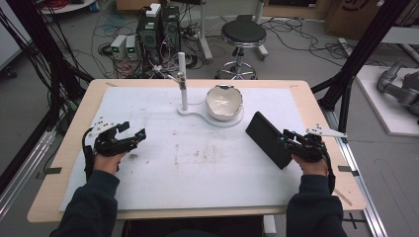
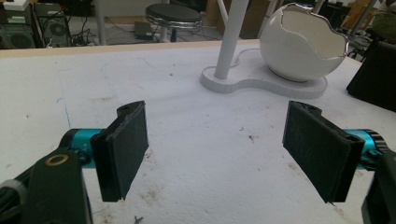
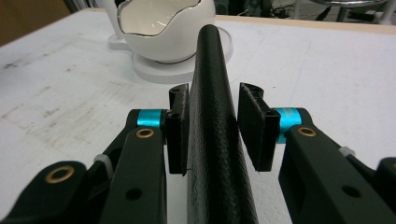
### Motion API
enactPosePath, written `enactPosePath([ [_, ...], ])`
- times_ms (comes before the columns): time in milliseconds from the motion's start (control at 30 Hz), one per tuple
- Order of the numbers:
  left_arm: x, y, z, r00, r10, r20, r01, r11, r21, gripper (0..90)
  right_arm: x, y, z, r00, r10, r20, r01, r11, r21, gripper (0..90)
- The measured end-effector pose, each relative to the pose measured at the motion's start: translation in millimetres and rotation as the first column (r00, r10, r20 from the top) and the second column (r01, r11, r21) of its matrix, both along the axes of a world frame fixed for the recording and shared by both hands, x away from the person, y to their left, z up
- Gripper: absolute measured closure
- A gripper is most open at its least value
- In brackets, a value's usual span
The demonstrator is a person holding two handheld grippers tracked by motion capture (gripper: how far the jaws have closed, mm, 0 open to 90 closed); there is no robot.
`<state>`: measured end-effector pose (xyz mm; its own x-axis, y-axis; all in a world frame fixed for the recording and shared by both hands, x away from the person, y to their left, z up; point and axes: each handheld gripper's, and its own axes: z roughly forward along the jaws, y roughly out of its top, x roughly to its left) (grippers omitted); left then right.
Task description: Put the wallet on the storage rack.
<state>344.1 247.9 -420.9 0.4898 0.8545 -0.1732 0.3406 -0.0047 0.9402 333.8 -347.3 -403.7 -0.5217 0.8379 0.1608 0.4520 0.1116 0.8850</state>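
Note:
A flat black case (image 1: 267, 138) stands on edge on the white mat (image 1: 197, 168) at the right, tilted a little. My right gripper (image 1: 285, 139) straddles its near end. In the right gripper view the case (image 3: 215, 154) rises between the jaws of the right gripper (image 3: 212, 100); the left pad lies close against it and a narrow gap shows at the right pad (image 3: 252, 126), so the gripper is open. My left gripper (image 1: 134, 129) hovers low over the mat at the left, and in its own view the left gripper (image 2: 215, 140) is wide open and holds nothing.
A white egg-shaped bowl (image 1: 224, 102) with a jagged rim sits on a white base beside a thin upright post (image 1: 183, 84) at the back centre. Behind the table are a stool (image 1: 242, 34), computer boxes (image 1: 158, 29) and cables. The table edge (image 1: 341, 163) runs close to my right hand.

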Motion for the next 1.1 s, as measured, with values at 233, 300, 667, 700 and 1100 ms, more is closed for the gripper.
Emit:
enactPosePath([
  [233, 0.4, 0.3, -0.1, 1.0000, -0.005, 0.000, 0.005, 1.0000, -0.002, 22.8, -1.1, 2.2, -2.7, 0.9988, 0.049, 0.004, -0.049, 0.9987, -0.017, 56.3],
  [300, 0.5, 0.1, -0.3, 1.0000, -0.005, 0.001, 0.005, 1.0000, -0.002, 22.8, -2.8, 5.5, -3.0, 0.9964, 0.083, 0.018, -0.082, 0.9954, -0.049, 52.7],
  [667, 0.4, -0.4, -0.6, 0.9999, -0.012, -0.007, 0.012, 0.9999, -0.002, 22.8, -1.0, 17.1, -25.6, 0.9957, 0.073, -0.057, -0.080, 0.9892, -0.123, 36.7],
  [700, 0.4, -0.3, -0.8, 0.9999, -0.011, -0.008, 0.011, 0.9999, -0.002, 22.8, -1.6, 16.5, -27.2, 0.9963, 0.068, -0.052, -0.074, 0.9892, -0.127, 36.8],
  [1100, 0.8, -0.2, -1.5, 0.9999, -0.011, -0.009, 0.011, 0.9999, -0.003, 23.1, -11.3, 7.2, -22.2, 0.9982, 0.059, 0.004, -0.058, 0.9900, -0.129, 72.0],
])
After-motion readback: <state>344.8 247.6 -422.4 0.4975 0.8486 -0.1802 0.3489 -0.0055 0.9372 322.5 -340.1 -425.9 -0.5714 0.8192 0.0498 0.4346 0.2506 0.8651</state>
